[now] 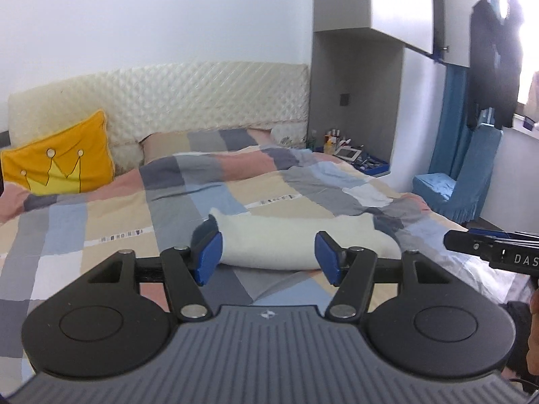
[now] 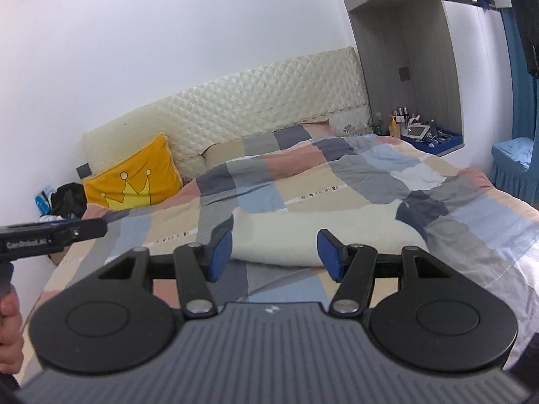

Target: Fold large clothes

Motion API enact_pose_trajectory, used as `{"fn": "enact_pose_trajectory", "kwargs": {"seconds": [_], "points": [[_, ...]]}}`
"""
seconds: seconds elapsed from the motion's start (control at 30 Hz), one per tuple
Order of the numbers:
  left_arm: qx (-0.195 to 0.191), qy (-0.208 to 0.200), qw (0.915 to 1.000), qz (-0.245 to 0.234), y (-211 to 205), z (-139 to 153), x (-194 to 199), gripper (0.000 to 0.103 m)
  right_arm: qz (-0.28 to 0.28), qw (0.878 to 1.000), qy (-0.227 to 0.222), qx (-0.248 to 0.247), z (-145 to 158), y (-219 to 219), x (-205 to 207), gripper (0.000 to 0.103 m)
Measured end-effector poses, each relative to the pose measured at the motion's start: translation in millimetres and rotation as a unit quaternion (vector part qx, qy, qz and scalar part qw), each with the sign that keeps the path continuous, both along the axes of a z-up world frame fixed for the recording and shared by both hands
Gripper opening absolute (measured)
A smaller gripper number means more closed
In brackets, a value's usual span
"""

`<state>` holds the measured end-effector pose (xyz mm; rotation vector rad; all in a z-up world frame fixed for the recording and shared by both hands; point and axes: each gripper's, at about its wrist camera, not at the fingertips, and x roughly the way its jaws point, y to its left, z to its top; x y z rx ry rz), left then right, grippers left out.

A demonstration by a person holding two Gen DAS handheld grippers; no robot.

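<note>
A cream-white garment (image 1: pixel 296 240) lies folded into a long bundle on the patchwork bed cover (image 1: pixel 101 215). It also shows in the right wrist view (image 2: pixel 323 235). My left gripper (image 1: pixel 267 256) is open and empty, held just in front of and above the bundle's near edge. My right gripper (image 2: pixel 274 252) is open and empty, also just short of the bundle. The right gripper's body shows at the right edge of the left wrist view (image 1: pixel 492 249). The left gripper's body shows at the left edge of the right wrist view (image 2: pixel 50 232).
A yellow crown pillow (image 1: pixel 64 163) leans on the quilted cream headboard (image 1: pixel 202 94). A bedside niche holds bottles and a blue tray (image 1: pixel 357 158). A blue-covered chair (image 1: pixel 461 181) and hanging dark clothes (image 1: pixel 495 60) are to the right. Dark items sit left of the bed (image 2: pixel 67 198).
</note>
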<state>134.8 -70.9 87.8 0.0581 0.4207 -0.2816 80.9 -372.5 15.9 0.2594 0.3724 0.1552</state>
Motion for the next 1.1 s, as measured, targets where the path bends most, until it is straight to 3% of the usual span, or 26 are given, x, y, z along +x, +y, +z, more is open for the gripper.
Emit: {"fn": "enact_pose_trajectory", "kwargs": {"seconds": [0.17,0.4,0.53,0.9,1.1], "points": [[-0.012,-0.012,0.9998,-0.006,-7.0,-23.7,-26.4,0.070,-0.017,1.000,-0.008,-0.013,-16.9,0.5,-24.3,0.060],[-0.026,0.005,0.9995,-0.015,-10.5,-58.3,-43.4,0.071,-0.025,0.999,-0.022,-0.043,-44.3,9.2,-48.5,0.060],[-0.042,0.005,0.9989,-0.018,-7.4,-66.2,-51.3,0.071,-0.024,0.999,-0.012,-0.041,-54.7,13.1,-52.2,0.060],[-0.053,0.021,0.9983,0.003,9.2,-96.5,-55.8,0.072,-0.032,0.998,0.001,-0.058,-74.6,19.3,-64.7,0.060],[-0.051,0.016,0.9985,0.006,13.4,-99.3,-57.5,0.074,-0.031,0.997,0.005,-0.065,-80.7,26.3,-61.6,0.059]]}}
